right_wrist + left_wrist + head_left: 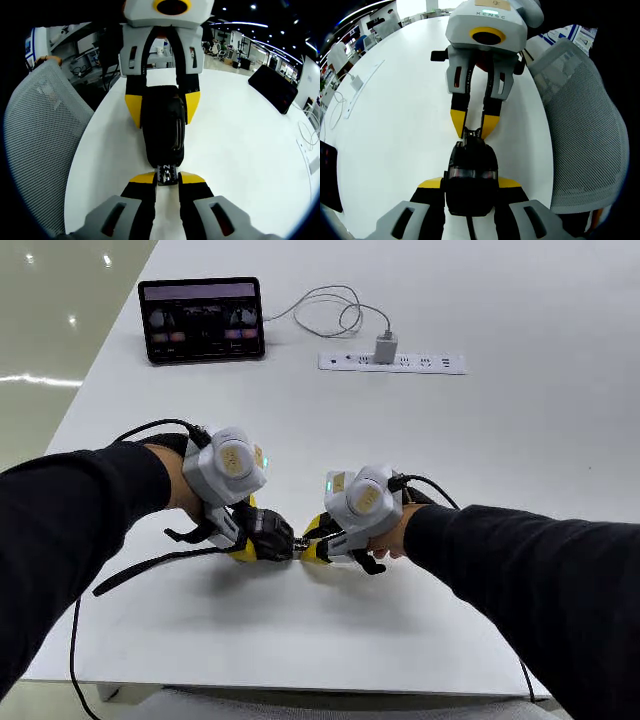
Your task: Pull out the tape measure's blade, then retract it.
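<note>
At the near edge of one smooth white workbench (480, 440), we hold two grey-white grippers nose to nose, each with black jaws capped in yellow. The left gripper (470, 182) has its jaws pressed against both sides of one black rounded tape measure (471, 172), which sits low over the bench between the two tools. We cannot tell whether it touches the surface. The right gripper (167, 177) pinches the end of the numbered blade (167, 173), and only a short stub of it shows outside the case. Well apart at the far side lie one dark flat tablet (201, 319) with its screen lit and one long white power strip (420, 363). The strip carries one white plug-in charger (386, 346), from which one looped grey cable (330, 310) runs. One grey mesh chair back (585, 125) stands just beside the bench edge.
</note>
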### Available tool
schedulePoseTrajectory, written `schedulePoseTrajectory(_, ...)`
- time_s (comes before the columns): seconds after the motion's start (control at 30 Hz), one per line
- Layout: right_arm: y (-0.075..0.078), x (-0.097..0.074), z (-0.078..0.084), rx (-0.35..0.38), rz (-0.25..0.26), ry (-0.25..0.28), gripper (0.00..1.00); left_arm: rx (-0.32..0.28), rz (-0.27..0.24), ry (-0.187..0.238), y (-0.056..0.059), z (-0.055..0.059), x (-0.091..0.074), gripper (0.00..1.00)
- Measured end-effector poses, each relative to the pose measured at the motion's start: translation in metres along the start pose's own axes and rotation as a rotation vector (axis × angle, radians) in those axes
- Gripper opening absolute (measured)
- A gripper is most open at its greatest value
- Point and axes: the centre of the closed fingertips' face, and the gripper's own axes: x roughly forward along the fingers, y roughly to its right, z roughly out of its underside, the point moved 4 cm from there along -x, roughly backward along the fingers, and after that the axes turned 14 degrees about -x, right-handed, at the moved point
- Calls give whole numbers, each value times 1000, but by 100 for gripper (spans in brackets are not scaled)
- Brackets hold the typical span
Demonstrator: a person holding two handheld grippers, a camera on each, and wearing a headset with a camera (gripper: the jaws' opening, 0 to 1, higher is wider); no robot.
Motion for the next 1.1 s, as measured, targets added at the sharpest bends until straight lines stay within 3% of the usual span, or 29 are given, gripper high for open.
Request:
schedulePoseTrajectory(0.1, -1, 6, -2, -53, -7, -26, 12, -4, -2, 5, 0, 0, 0, 34)
schedulePoseTrajectory(0.17, 1, 5, -2, -22, -16, -18, 11, -9, 1, 8, -1, 0, 0, 34)
schedulePoseTrajectory(0.57, 0, -10, 13, -15, -24, -43, 10, -14, 0, 19, 0, 0, 0, 34)
schedulePoseTrajectory(1.1, -2, -15, 18, -1, -17, -48, 10, -17, -2, 16, 0, 0, 0, 34)
